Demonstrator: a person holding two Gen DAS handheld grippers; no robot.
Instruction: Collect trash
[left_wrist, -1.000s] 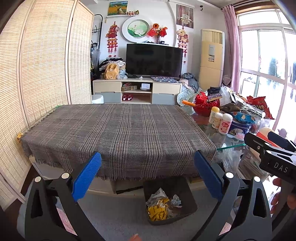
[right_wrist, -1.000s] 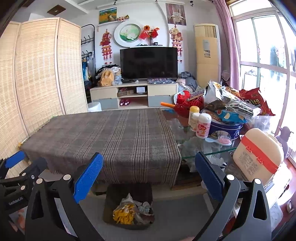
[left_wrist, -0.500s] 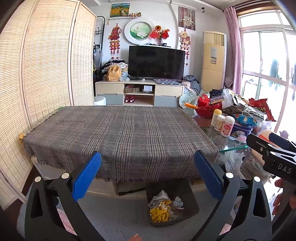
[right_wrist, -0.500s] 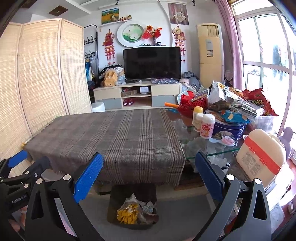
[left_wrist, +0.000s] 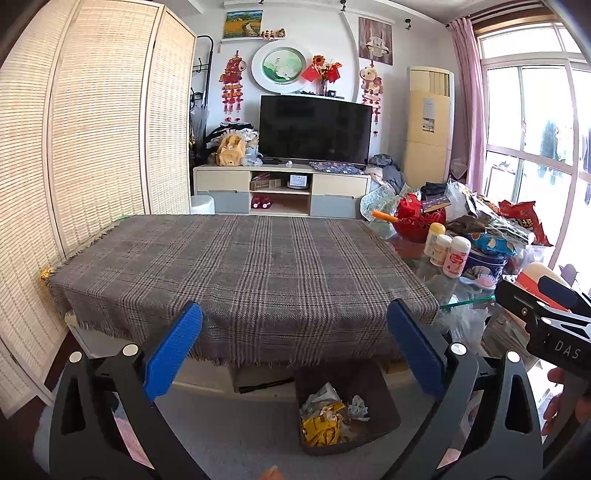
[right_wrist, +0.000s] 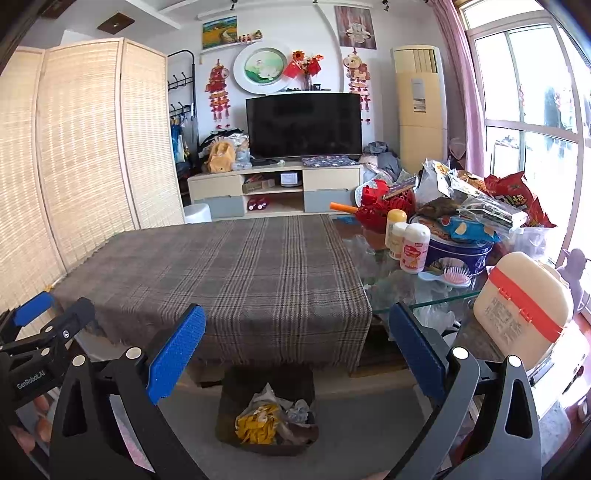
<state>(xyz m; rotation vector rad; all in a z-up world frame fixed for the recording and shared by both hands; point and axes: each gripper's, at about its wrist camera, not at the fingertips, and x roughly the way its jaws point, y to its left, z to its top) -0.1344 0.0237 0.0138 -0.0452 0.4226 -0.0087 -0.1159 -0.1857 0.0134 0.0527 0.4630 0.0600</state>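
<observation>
**Task status: trash binned, cloth area cleared**

The trash (left_wrist: 328, 421), consisting of crumpled paper and a yellow wrapper, is located inside the dark bin (left_wrist: 384, 406) on the floor, just in front of the table's near edge. The bin is partly filled. No loose trash is seen on the plaid tablecloth (left_wrist: 240, 273), so collection there is judged largely complete. The cluttered glass section (right_wrist: 391, 280) to the right holds snack bags (right_wrist: 517, 203) and bottles (right_wrist: 415, 249); whether any of these count as trash cannot be determined. The left gripper (left_wrist: 293, 352) is spread wide and holds nothing. The right gripper (right_wrist: 297, 354) is likewise released and empty, held above the bin.
</observation>
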